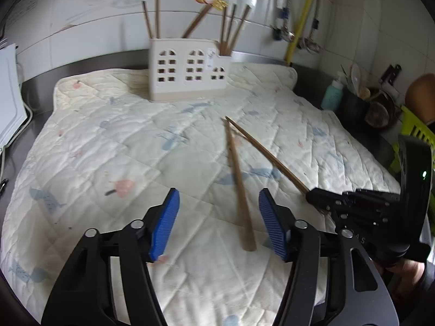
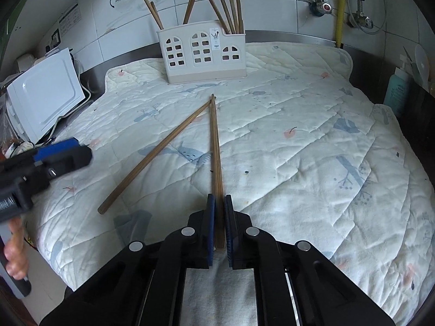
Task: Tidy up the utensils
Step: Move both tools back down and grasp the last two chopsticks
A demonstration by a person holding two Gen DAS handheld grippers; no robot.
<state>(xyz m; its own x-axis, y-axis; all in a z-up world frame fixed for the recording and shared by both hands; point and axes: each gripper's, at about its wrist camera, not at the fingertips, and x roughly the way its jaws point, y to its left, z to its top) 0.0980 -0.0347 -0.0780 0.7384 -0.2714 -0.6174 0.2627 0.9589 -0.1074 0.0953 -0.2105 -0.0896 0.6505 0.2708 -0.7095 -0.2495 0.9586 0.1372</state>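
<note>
We are seeing two wooden chopsticks lying on a quilted cloth (image 2: 299,141), their far tips meeting in a V that points toward the white utensil holder (image 2: 202,54).

The right gripper (image 2: 219,206) is clamping the thick end of the right chopstick (image 2: 215,141); blue pads are pressing both its sides, and the stick is running straight ahead from the jaws.

The left gripper (image 1: 218,217) is standing with its jaws apart over the left chopstick (image 1: 239,184). That stick's thick end is lying between the blue pads (image 1: 165,222), nearer the right-hand one, and neither pad is touching it. In the left wrist view this stick is blurred.

The holder is standing at the cloth's far edge against the tiled wall, well apart from both grippers, with more chopsticks (image 2: 228,8) upright or leaning in its compartments.
</note>
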